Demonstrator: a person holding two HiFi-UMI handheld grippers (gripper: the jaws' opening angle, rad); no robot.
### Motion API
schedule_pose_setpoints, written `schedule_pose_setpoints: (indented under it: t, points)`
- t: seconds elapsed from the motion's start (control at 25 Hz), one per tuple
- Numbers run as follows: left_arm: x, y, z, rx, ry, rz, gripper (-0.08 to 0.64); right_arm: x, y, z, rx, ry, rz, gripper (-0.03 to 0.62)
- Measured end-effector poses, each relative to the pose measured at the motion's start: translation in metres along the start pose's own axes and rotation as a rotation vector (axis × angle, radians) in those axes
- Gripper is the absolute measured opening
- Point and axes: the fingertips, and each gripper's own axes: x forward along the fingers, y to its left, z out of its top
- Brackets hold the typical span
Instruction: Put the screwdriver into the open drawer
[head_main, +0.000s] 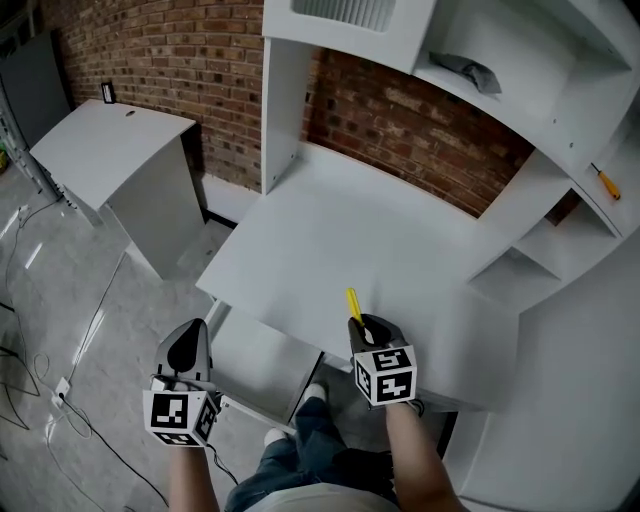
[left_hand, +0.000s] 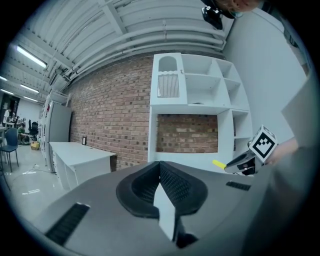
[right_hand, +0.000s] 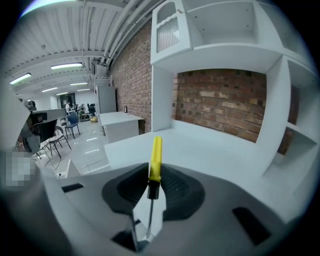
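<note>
A screwdriver with a yellow handle (head_main: 353, 304) and a thin metal shaft is clamped in my right gripper (head_main: 362, 326), handle pointing away over the white desk (head_main: 330, 240). In the right gripper view the screwdriver (right_hand: 155, 157) stands between the dark pads of the right gripper (right_hand: 151, 186), which is shut on it. The open drawer (head_main: 256, 362) juts out under the desk's front edge, left of that gripper. My left gripper (head_main: 188, 347) hovers at the drawer's left end; in its own view the left gripper (left_hand: 160, 169) is shut with nothing held, and the yellow handle (left_hand: 218, 163) shows at the right.
A white shelf unit (head_main: 560, 150) rises behind and to the right of the desk, against a brick wall (head_main: 420, 130). An orange-handled tool (head_main: 604, 182) lies on a right shelf, a grey cloth (head_main: 466, 68) higher up. A second white desk (head_main: 110, 150) stands at the left; cables run over the floor.
</note>
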Motion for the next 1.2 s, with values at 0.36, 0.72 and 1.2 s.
schedule_pose_setpoints:
  t: [0.36, 0.72, 1.2]
  points:
    - [-0.072, 0.045, -0.006, -0.007, -0.013, 0.140, 0.014, -0.001, 0.077, 0.007, -0.047, -0.024, 0.140, 0.083]
    - [-0.130, 0.083, -0.034, -0.043, 0.011, 0.275, 0.014, 0.017, 0.164, -0.008, -0.137, 0.025, 0.332, 0.084]
    - [-0.138, 0.096, -0.124, -0.134, 0.153, 0.306, 0.014, 0.104, 0.237, -0.141, -0.235, 0.305, 0.482, 0.084]
